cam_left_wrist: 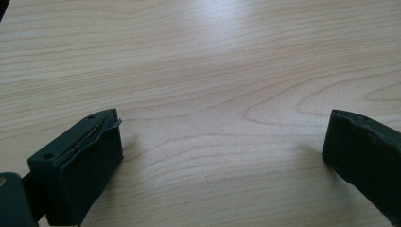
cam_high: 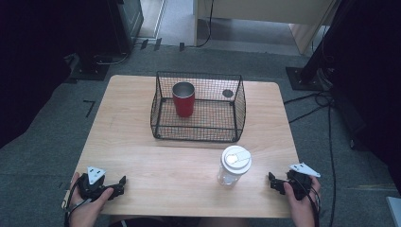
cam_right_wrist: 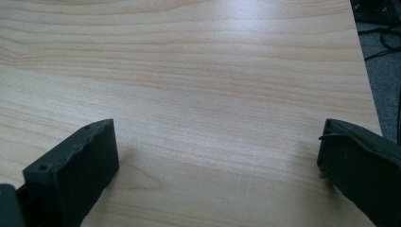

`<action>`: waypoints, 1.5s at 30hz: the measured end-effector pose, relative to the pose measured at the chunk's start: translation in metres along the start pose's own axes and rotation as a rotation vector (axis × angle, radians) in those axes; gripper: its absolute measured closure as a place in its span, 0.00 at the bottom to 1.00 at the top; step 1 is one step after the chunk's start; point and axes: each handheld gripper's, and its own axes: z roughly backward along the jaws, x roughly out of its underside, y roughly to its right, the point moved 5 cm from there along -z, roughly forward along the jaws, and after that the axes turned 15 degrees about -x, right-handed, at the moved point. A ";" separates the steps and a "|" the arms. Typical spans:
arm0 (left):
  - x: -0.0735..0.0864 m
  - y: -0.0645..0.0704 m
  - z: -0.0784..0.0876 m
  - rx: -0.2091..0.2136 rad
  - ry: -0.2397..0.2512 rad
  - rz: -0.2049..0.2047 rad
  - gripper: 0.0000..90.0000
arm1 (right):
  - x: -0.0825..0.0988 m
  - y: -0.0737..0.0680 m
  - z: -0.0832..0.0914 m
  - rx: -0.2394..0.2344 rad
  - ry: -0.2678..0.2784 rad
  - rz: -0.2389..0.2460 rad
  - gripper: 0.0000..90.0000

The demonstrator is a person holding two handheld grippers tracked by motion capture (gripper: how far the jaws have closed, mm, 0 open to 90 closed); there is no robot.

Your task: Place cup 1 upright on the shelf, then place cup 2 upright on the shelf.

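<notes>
Standing just left of the right tool (cam_high: 278, 183), the bottle (cam_high: 234, 166).

Lab or office recording space, wooden table (cam_high: 142, 142) on grey carpet (cam_high: 47, 137), floor cables (cam_high: 312, 101), stand bases (cam_high: 302, 78)

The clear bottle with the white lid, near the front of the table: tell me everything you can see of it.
The clear bottle stands upright on the wooden table, in front of the wire basket and apart from it. Its body looks like see-through plastic; whether it holds anything cannot be told. A round white lid with a flat tab across the top closes it. Nothing touches it but the table. The right hand-held gripper lies nearest, open, off to its right.
</notes>
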 end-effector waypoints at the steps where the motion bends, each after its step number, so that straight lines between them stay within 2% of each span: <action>1: 0.000 0.000 0.000 0.002 0.002 -0.001 0.00 | 0.000 0.000 0.000 0.000 0.000 -0.001 0.00; 9: 0.000 0.000 0.000 0.002 0.003 0.000 0.00 | 0.000 0.000 0.000 0.002 0.000 0.001 0.00; 12: 0.000 0.000 0.000 0.002 0.003 -0.001 0.00 | 0.001 -0.003 0.001 0.040 0.012 -0.028 0.00; 14: 0.000 0.000 0.000 0.002 0.002 -0.001 0.00 | 0.001 -0.005 0.002 0.065 0.018 -0.002 0.00; 17: 0.000 0.000 0.000 0.003 0.002 -0.001 0.00 | 0.001 -0.008 0.001 0.070 0.021 0.006 0.00; 18: 0.000 0.000 0.000 0.004 -0.001 -0.004 0.00 | 0.001 -0.012 0.003 0.065 0.017 0.027 0.00; 24: -0.001 0.001 -0.001 0.011 -0.003 -0.007 0.00 | -0.004 -0.022 0.009 0.040 0.065 0.040 0.01; 26: -0.002 0.000 -0.001 0.014 -0.006 -0.014 0.00 | -0.006 -0.030 0.010 0.031 0.097 0.052 0.01; 30: -0.002 0.001 -0.001 0.015 -0.009 -0.015 0.00 | -0.006 -0.041 0.011 -0.008 0.094 0.089 0.01; 32: -0.002 0.001 -0.001 0.016 -0.011 -0.017 0.00 | -0.007 -0.044 0.011 -0.016 0.096 0.092 0.01; 34: -0.003 0.001 -0.002 0.018 -0.016 -0.020 0.00 | -0.008 -0.053 0.014 -0.042 0.100 0.104 0.01; 35: -0.004 0.001 -0.002 0.018 -0.019 -0.021 0.00 | -0.009 -0.055 0.014 -0.050 0.101 0.108 0.03; 36: -0.004 0.001 -0.002 0.018 -0.022 -0.023 0.00 | -0.009 -0.058 0.015 -0.059 0.097 0.112 0.10; 37: -0.004 0.001 -0.002 0.019 -0.022 -0.023 0.00 | -0.009 -0.061 0.016 -0.054 0.095 0.118 0.19; 38: -0.004 0.001 -0.002 0.018 -0.022 -0.022 0.00 | -0.009 -0.063 0.017 -0.040 0.095 0.121 0.24; 41: -0.004 0.001 -0.002 0.019 -0.022 -0.023 0.00 | -0.009 -0.071 0.017 -0.067 0.101 0.139 0.17; 45: -0.005 0.001 -0.002 0.020 -0.025 -0.025 0.00 | -0.009 -0.082 0.018 -0.109 0.111 0.157 0.17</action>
